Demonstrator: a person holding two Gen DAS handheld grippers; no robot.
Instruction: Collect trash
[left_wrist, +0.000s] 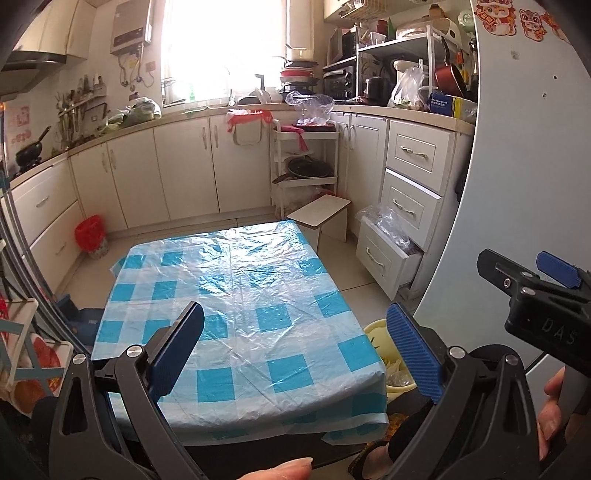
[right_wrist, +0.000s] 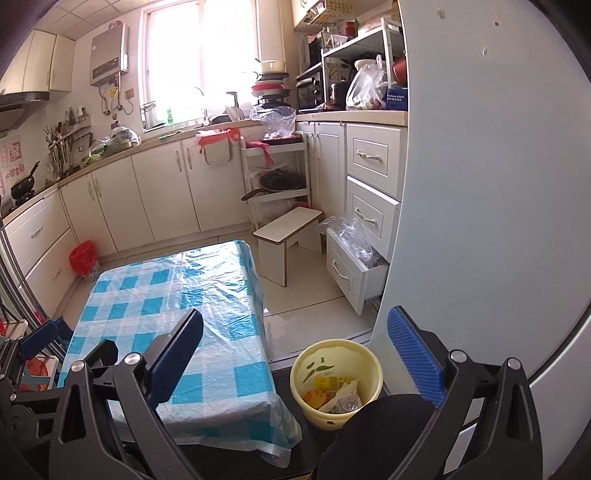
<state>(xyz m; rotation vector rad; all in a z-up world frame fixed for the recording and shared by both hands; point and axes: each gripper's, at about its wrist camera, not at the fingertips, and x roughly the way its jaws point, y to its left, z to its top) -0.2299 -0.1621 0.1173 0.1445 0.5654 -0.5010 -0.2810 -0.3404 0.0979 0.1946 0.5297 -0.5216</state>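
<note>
Below both grippers stands a low table (left_wrist: 236, 295) under a blue-and-white checked plastic cover, its top bare. The left gripper (left_wrist: 299, 354) hangs above the near half of it with its jaws spread wide and nothing between them. The right gripper (right_wrist: 295, 362) is held just to the right of the table's edge, jaws also wide and gripping nothing; it shows in the left view too, off at the right edge.

On the floor beside the table's near right corner sits a yellow bucket (right_wrist: 334, 350) (a leaf pattern inside its wall) with trash (right_wrist: 338, 393) lying in its bottom: a yellow wrapper, some orange bits and crumpled pale paper or plastic. A dark rounded shape covers part of the bucket's near rim.

Across the floor are a small white stool (right_wrist: 288, 230), an open bottom drawer (right_wrist: 351, 266) stuffed with clear plastic, and a red-lined bin (right_wrist: 84, 260) by the left cabinets.
</note>
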